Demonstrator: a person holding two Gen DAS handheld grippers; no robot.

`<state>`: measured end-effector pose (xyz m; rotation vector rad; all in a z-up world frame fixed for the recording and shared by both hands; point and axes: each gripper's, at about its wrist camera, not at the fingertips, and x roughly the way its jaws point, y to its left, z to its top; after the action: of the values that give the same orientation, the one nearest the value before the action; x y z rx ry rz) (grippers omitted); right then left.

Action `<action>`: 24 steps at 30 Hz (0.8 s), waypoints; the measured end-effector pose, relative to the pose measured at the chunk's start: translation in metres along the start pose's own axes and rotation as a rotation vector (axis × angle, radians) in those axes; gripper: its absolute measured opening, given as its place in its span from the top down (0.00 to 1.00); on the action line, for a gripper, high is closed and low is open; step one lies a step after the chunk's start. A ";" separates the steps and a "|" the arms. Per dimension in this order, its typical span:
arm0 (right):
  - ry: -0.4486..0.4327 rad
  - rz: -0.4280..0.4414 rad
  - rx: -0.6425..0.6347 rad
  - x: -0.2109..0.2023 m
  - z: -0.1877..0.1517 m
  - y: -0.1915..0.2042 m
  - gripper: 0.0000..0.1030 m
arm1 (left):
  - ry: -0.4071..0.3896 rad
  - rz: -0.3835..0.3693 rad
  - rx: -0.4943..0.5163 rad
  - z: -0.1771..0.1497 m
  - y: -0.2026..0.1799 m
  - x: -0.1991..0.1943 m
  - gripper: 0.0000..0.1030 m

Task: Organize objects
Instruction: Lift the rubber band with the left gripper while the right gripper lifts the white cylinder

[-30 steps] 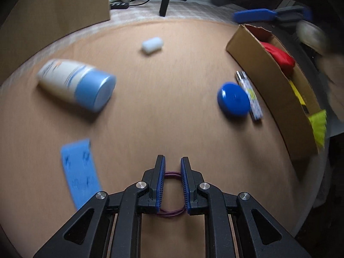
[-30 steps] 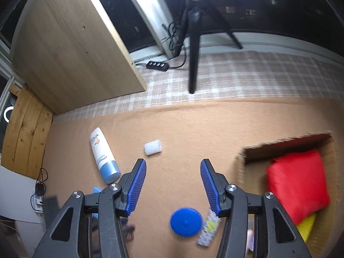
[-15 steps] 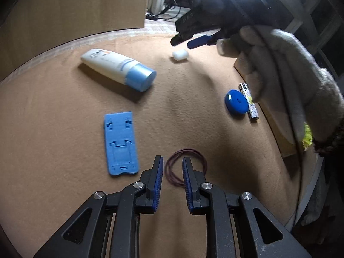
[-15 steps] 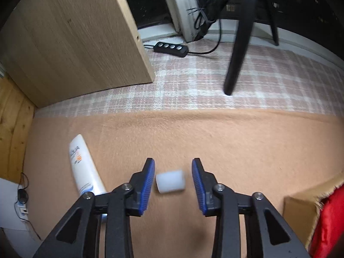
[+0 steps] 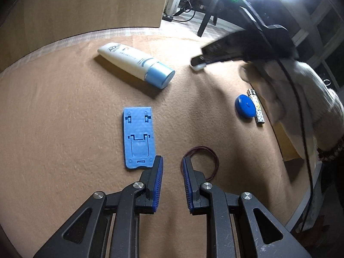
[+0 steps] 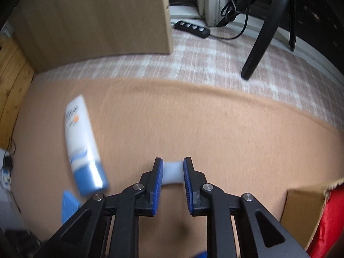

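Right hand-held gripper (image 6: 172,167) clamps the white cap (image 6: 173,172) for boxing; left hand-held gripper (image 5: 172,167) hovers, fingers apart, empty.

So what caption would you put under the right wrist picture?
Right gripper closed around a small white cylinder on the tan mat, lotion tube lying alongside.

Black power strip (image 6: 192,28) on checked floor (image 6: 206,64); tripod leg (image 6: 261,36) nearby; wood panel (image 6: 92,19) left.
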<state>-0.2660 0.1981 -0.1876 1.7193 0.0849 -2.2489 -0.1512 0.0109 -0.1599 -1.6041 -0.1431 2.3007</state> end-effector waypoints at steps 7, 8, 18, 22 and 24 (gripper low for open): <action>0.066 0.186 0.001 -0.025 -0.058 -0.004 0.91 | 0.003 -0.008 -0.019 -0.009 0.005 -0.002 0.81; 0.076 0.222 -0.017 -0.032 -0.068 -0.001 0.91 | 0.003 -0.009 -0.019 -0.010 0.005 -0.003 0.81; -0.005 0.143 -0.026 -0.067 -0.111 0.002 0.65 | 0.020 -0.018 -0.025 -0.022 0.002 0.001 0.75; -0.006 0.136 -0.039 -0.053 -0.105 0.016 0.64 | 0.016 -0.006 -0.001 -0.025 -0.012 0.003 0.44; 0.004 0.135 -0.038 -0.049 -0.108 0.018 0.64 | 0.010 0.001 0.012 -0.024 -0.017 0.006 0.33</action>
<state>-0.1490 0.2158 -0.1691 1.6580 0.0115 -2.1335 -0.1274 0.0264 -0.1692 -1.6093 -0.1260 2.2897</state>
